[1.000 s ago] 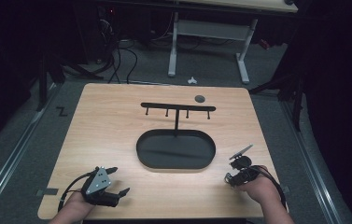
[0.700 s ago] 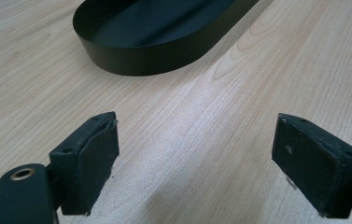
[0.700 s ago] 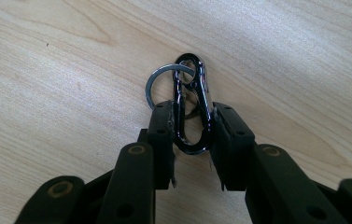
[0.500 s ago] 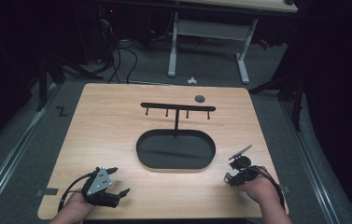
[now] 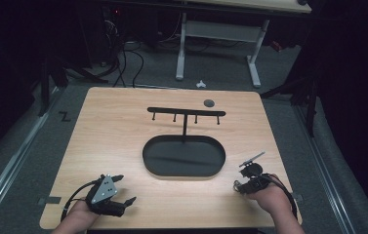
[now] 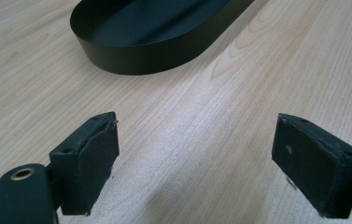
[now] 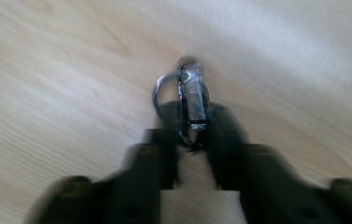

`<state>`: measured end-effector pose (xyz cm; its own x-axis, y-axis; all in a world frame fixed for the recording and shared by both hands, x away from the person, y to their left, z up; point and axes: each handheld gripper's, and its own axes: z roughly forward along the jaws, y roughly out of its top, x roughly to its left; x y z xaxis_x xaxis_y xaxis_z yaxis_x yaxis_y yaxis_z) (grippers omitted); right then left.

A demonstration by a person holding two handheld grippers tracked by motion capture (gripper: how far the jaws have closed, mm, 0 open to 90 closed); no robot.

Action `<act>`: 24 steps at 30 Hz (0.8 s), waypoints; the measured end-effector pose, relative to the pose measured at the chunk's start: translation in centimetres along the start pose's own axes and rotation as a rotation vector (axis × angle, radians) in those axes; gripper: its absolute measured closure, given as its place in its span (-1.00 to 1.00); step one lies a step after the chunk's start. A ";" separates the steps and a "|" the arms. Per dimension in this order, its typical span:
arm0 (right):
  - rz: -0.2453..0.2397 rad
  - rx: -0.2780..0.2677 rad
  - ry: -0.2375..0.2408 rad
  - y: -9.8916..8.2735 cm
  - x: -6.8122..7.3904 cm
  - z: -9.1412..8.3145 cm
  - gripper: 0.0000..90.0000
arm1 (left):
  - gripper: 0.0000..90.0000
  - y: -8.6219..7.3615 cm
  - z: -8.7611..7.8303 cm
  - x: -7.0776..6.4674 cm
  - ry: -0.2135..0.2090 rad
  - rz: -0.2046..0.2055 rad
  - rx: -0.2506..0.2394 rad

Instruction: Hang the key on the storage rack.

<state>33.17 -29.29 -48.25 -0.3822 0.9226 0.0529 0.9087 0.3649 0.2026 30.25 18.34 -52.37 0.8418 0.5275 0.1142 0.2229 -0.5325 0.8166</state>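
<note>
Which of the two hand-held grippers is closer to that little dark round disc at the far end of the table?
The right hand-held gripper. It sits near the table's front right edge, on the same side as the disc. The left hand-held gripper is at the front left corner, diagonally across from it.

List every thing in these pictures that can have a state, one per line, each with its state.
Left hand-held gripper: open, holding nothing.
Right hand-held gripper: shut on small metal key ring.
Black oval metal tray: empty, flat on the table.
Black T-shaped hook rack: upright, hooks bare.
</note>
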 end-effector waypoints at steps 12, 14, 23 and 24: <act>-0.032 0.028 -0.035 -0.1 0.6 0.1 0.88 | -0.66 0.1 0.1 0.1 -0.009 0.000 0.006; -0.036 0.031 -0.040 0.0 0.6 0.1 0.88 | -0.66 0.1 0.1 0.0 -0.009 0.001 0.008; -0.037 0.018 -0.037 -0.2 0.9 0.1 0.88 | -0.66 0.1 0.1 0.0 -0.010 0.001 0.014; -0.038 0.015 -0.042 -0.2 0.9 0.1 0.88 | -0.66 0.1 0.1 0.0 -0.009 0.000 0.014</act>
<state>32.63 -28.56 -48.38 -0.4098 0.9122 0.0044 0.8961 0.4016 0.1892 30.36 18.23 -52.40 0.8461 0.5218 0.1087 0.2302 -0.5417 0.8085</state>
